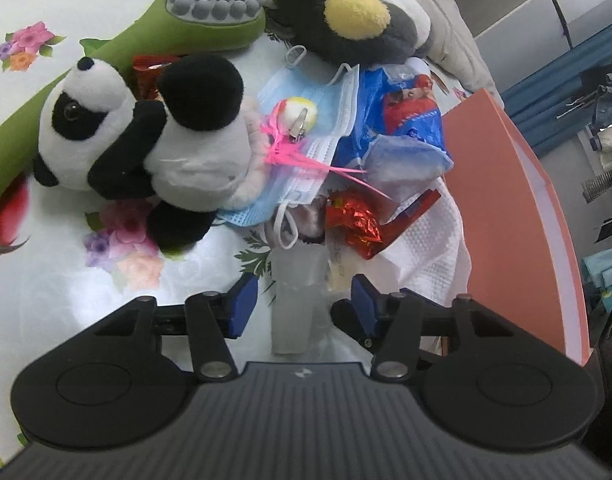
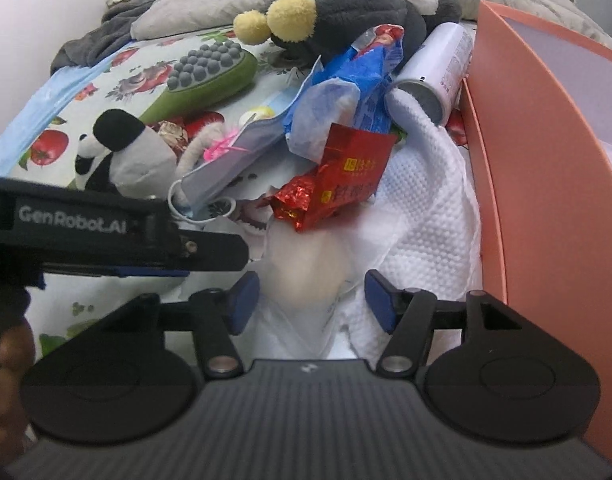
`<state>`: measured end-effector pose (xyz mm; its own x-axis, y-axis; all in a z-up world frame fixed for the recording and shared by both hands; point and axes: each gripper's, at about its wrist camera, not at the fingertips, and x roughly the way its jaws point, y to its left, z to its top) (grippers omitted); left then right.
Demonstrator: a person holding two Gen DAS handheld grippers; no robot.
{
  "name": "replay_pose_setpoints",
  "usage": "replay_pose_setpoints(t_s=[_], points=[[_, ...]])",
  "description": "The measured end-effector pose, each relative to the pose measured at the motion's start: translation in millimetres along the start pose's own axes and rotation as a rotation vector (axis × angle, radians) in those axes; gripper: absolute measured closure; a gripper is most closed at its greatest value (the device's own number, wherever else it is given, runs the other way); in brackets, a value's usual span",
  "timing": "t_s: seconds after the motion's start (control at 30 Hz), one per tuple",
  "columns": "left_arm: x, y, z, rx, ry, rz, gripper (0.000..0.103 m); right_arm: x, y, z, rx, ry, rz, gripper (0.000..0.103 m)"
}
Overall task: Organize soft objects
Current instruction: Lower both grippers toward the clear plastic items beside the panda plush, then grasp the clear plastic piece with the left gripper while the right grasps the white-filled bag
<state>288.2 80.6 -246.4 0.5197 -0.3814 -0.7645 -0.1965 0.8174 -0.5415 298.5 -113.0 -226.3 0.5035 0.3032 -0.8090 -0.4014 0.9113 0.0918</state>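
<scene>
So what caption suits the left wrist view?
Open left gripper over a clear cup, panda plush and face masks beyond.

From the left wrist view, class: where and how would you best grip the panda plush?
Probably grip the panda plush across its white belly, coming from above. It lies on its side, mostly clear of the clutter; the belly is soft, broad and exposed, with flowered cloth bare beside it.

Surface: floral and fruit-print cloth (image 1: 38,280), glossy, reflecting overhead light. Far edge: grey quilted bedding (image 2: 210,12), rumpled, with dark cloth heaped beside it. Left side: plain pale wall (image 2: 34,8). Right side: blue curtain (image 1: 565,76); white cabinet panel (image 1: 517,16); hanging clothes beyond, blurred.
</scene>
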Motion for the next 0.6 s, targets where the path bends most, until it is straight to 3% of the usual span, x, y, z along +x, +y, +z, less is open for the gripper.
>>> replay_pose_setpoints(t_s=[0.07,0.1,0.3,0.6], points=[[2,-1,0,-0.005,0.005,0.002,0.067,0,1,1,-0.007,-0.001,0.006,0.047],[4,-2,0,-0.008,0.010,0.006,0.073,-1,0,1,-0.005,0.000,0.018,0.057],[-1,-3,-3,-0.010,-0.006,0.036,0.079,-10,0,1,0.006,0.001,0.031,0.078],[-24,-3,-13,-0.006,-0.043,0.054,0.081,-30,9,-4,0.000,-0.016,0.036,0.083]])
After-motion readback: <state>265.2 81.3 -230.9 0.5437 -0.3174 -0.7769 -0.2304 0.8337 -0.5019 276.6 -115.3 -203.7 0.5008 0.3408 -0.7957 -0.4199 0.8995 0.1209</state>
